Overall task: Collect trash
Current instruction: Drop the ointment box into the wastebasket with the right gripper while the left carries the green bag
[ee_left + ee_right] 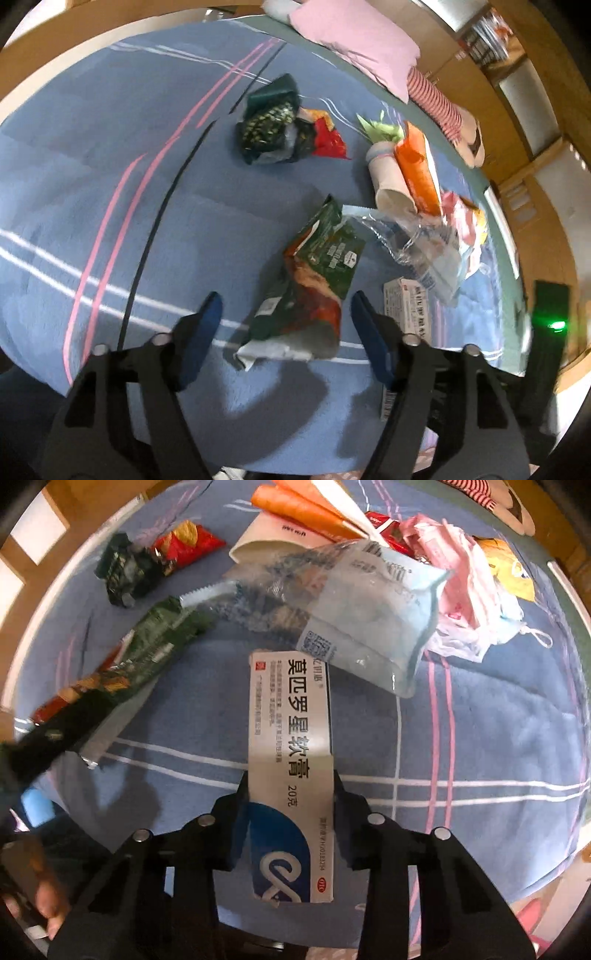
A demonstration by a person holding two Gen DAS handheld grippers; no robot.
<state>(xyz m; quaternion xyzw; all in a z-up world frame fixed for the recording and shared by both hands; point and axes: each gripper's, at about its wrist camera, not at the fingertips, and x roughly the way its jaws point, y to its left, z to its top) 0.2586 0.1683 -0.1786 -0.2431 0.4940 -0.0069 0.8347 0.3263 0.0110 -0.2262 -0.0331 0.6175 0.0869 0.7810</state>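
My left gripper [286, 310] is open above the blue striped bedspread [110, 184], its jaws either side of a green and red snack bag [310, 280]; whether they touch it I cannot tell. My right gripper [290, 786] is shut on a white and blue ointment box [291, 738] with Chinese print; the box also shows in the left wrist view [406, 302]. A clear blue plastic wrapper [351, 616] lies just beyond the box. The green snack bag also shows in the right wrist view [147, 653], at left.
More trash lies on the bed: a dark crumpled bag [269, 125], a red wrapper [328, 140], a paper cup [388, 181] with an orange pack [417, 170], pink masks [469, 565]. A pink pillow [354, 40] and striped cloth [436, 99] lie at the far edge.
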